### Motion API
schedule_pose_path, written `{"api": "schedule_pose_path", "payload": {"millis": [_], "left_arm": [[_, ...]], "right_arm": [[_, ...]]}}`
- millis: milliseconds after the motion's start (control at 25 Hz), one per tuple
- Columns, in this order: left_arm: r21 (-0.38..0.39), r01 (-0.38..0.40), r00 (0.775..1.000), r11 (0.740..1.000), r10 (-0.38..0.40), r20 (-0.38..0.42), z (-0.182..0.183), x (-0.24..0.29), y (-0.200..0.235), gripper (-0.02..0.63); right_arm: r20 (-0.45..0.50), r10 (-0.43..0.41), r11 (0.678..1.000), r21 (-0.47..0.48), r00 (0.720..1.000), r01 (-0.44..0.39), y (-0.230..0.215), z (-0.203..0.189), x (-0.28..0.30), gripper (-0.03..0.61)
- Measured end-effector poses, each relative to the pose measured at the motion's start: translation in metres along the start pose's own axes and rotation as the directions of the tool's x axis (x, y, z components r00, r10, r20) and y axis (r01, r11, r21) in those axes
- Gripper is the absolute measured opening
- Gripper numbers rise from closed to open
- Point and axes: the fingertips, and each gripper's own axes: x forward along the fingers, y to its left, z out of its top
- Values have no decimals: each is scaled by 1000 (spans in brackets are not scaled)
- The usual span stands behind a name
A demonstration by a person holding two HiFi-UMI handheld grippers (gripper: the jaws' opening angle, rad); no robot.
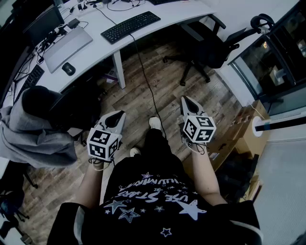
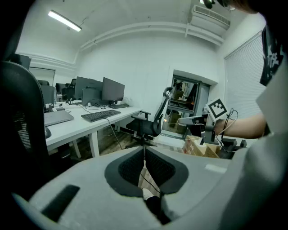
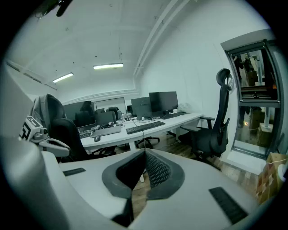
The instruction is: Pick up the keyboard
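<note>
Left claw (image 1: 116,118) and right claw (image 1: 190,106) are both fully closed and empty, held above the wooden floor (image 1: 134,95) well apart from the black keyboard (image 1: 130,26), which lies flat on the white tabletop (image 1: 184,12), whose far side is cut off at the head view's upper edge

Laptop (image 1: 67,47) and mouse (image 1: 68,69) on desk (image 1: 178,13); office chair (image 1: 210,48) beside.

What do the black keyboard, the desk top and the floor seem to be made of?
Black keyboard: probably plastic, matt, rows of keys.
Desk top: smooth white laminate or painted board, no grain.
Floor: wood or wood-look planks, grain and seams showing.
</note>
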Motion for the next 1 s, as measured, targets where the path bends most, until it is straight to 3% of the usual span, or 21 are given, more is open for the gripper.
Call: {"api": "schedule_pose_path", "payload": {"millis": [520,1000], "left_arm": [[-11,-10,1000,1000,10,12,7,7,3,29],[18,-26,996,1000,24,85,53,40,31,32]], "right_arm": [[20,-8,1000,25,1000,7,-10,1,6,5],[105,53,996,64,993,-60,-22,42,50,12]]}}
